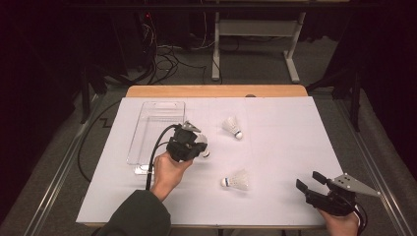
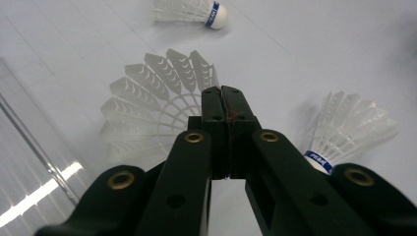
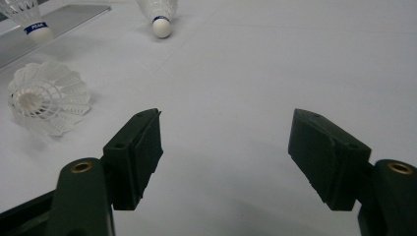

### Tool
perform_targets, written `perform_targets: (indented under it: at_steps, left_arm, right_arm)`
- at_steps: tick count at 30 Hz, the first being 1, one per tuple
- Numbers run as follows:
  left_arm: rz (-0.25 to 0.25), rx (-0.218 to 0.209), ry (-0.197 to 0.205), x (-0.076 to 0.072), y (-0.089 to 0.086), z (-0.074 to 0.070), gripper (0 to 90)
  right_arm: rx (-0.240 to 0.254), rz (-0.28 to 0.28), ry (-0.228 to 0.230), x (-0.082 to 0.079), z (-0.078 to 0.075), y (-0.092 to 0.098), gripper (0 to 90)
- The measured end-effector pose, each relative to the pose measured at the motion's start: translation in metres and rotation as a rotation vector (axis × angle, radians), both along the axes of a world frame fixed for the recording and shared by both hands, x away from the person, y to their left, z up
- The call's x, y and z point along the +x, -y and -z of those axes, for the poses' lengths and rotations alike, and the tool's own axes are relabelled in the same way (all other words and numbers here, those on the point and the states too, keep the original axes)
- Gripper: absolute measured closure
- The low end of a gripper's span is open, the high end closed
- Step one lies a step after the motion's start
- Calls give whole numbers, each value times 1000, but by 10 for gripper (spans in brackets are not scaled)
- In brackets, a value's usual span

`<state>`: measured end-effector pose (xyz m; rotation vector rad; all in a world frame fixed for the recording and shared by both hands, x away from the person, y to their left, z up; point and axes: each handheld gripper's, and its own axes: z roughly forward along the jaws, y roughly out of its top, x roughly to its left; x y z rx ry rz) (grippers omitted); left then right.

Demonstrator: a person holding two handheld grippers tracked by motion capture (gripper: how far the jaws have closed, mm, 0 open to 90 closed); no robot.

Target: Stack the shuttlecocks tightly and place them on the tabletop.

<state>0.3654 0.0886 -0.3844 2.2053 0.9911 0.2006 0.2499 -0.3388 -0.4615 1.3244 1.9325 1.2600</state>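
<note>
The left hand-held gripper (image 1: 196, 146) has its jaws pressed together on the feather skirt of a shuttlecock (image 2: 152, 105), pinching only a thin edge of the white vanes, with the cork end hidden below the jaws. It hangs just right of the clear plastic tray (image 1: 156, 129) on the white table (image 1: 285, 142), so the likely job is carrying it over the tray's rim.

The grip is the weak point: feathers are light and springy, and a pinch on a few vanes may let the shuttlecock twist or slip out during a swing, or crease the skirt if squeezed harder. A low pass could catch the skirt on the tray wall and knock it loose.

Two more shuttlecocks lie on the table, one further back (image 1: 232, 127) and one nearer (image 1: 237, 180); a wide sweep could roll either away.

The right hand-held gripper (image 1: 310, 181) rests near the table's front right corner, jaws wide apart and holding nothing.
</note>
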Motion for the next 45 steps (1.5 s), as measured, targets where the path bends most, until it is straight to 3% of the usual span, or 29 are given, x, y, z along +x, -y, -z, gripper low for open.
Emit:
perform_targets:
  at_steps: [9,16,45]
  left_arm:
    - [-28,35,15,18,2,-6,893]
    - [-39,58,1,31,3,-5,893]
    - [-71,137,-41,57,9,14,888]
  right_arm:
    - [-1,-2,0,0,0,0,291]
    - [1,-3,-2,0,0,0,291]
    - [-1,-7,-12,2,1,-2,292]
